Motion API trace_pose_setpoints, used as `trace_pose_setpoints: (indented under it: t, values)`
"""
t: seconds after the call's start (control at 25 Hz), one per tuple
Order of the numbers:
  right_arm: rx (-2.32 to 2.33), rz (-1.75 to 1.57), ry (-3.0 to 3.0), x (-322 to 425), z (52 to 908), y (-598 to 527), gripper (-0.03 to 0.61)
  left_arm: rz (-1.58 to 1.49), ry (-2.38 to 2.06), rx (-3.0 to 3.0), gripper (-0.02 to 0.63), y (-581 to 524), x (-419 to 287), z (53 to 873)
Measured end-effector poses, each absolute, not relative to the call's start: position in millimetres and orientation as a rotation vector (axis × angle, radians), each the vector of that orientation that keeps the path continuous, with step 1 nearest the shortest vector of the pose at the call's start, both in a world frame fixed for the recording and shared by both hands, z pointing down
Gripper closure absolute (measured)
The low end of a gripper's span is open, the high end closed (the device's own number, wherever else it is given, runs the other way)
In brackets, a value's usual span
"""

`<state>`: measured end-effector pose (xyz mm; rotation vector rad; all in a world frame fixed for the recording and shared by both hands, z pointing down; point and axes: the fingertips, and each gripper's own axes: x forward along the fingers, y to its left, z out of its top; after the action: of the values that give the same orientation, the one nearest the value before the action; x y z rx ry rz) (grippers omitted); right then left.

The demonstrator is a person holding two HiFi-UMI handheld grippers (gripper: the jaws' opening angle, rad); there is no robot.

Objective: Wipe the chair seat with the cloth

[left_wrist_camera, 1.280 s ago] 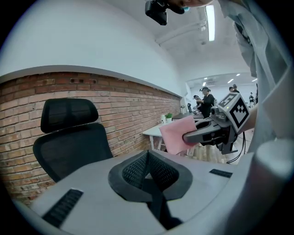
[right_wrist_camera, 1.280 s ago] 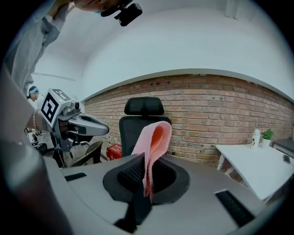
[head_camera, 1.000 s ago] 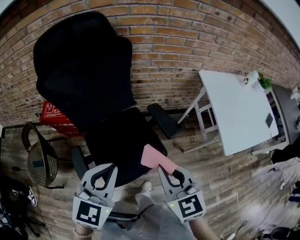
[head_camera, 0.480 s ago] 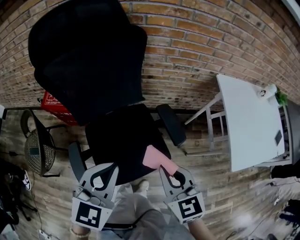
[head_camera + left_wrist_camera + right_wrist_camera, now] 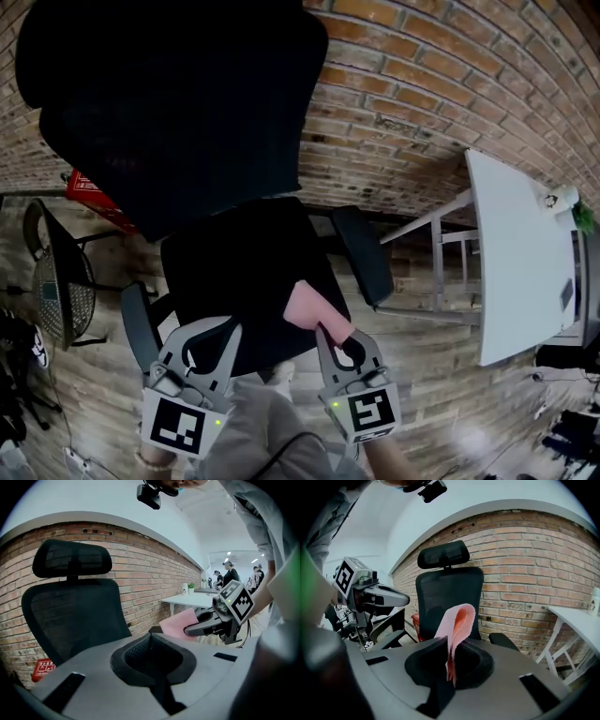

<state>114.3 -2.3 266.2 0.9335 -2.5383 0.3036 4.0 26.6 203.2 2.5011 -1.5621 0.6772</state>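
Your right gripper (image 5: 336, 339) has its jaws clamped on one edge of the pink cloth (image 5: 307, 307). The free part stands up from the jaws and folds over toward the chair. In the head view the cloth sits over the front right corner of the black chair seat (image 5: 234, 272), near the armrest (image 5: 364, 255) on that side. I cannot tell whether it already presses on the seat, because the right gripper view looks level toward the backrest (image 5: 169, 103) rather than down at the seat. Gripping by the edge makes sense, since it leaves most of the cloth free to serve as a wiping face.

Your left gripper (image 5: 208, 330) hangs at the front edge of the seat, toward the left corner, with its jaws together and nothing between them. It is probably parked there out of the way, or ready to steady the chair, which looks like the kind that swivels under a push.

I judge the wipe to be at its start: you have the cloth in hand at the seat's edge, and most of the seat lies ahead of it. The next move calls for tipping the right gripper down so the loose flap lies flat, then drawing it across toward the backrest. Take care that the folded cloth doesn't bunch up and let the hard jaw tips scrape the seat.
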Motion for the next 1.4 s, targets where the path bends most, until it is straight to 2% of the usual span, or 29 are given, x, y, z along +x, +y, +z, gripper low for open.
trace_pose_setpoints:
  t: [0.44, 0.92, 1.16, 1.4]
  values:
    - [0.945, 0.437, -2.484, 59, 368, -62, 0.528, 0.677, -1.535, 2.461, 0.595, -23, -41, 304]
    - [0.961, 0.440, -2.406, 14, 471, -125, 0.528, 0.654, -1.530, 2.401, 0.595, -72, -78, 388]
    - [0.986, 0.396, -2.378, 0, 515, -171, 0.528, 0.688, -1.528, 2.358, 0.595, -88, -93, 430]
    - [1.055, 0.484, -2.320, -5, 563, -202, 0.528, 0.688, -1.510, 2.332, 0.595, -93, -102, 466]
